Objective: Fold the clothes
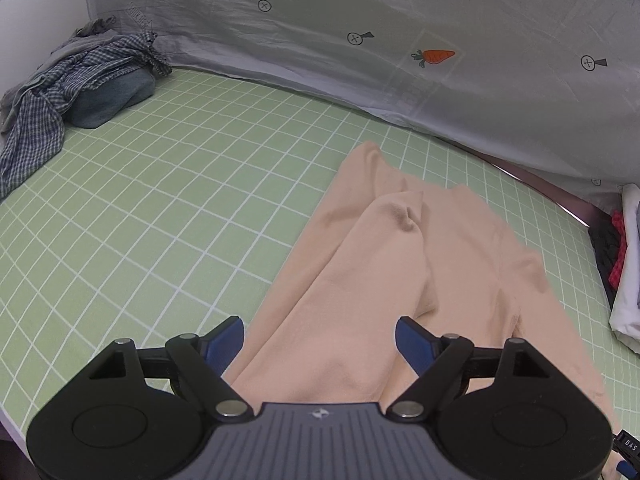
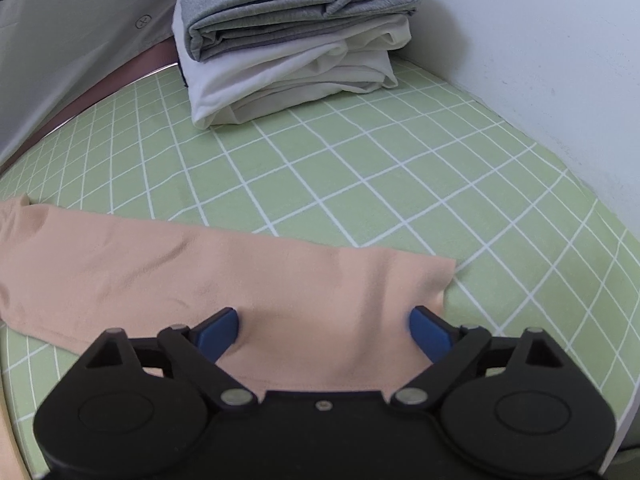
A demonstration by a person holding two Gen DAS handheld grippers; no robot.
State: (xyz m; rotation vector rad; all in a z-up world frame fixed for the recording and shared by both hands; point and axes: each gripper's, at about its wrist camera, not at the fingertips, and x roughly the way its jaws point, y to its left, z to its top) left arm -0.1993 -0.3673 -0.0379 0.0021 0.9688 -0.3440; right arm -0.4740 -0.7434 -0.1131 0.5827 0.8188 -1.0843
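Green checked sheet (image 1: pixel 160 184) covers the bed; a grey printed cloth (image 1: pixel 360 20) hangs along its far edge. I see the peach garment (image 1: pixel 400 248) lying spread on the sheet, wrinkled, with one fold overlapping along its length. My left tongs (image 1: pixel 320 340) stand wide over the garment's near part, blue pads apart, with no visible grip on the fabric. My right tongs (image 2: pixel 324 332) are also wide, set over the garment's end (image 2: pixel 280 280) near its corner; both pads dent the cloth, not clamped. A folded stack, grey on white (image 2: pixel 296 40), sits by the wall. A loose pile of checked clothes (image 1: pixel 72 92) lies at the far left.
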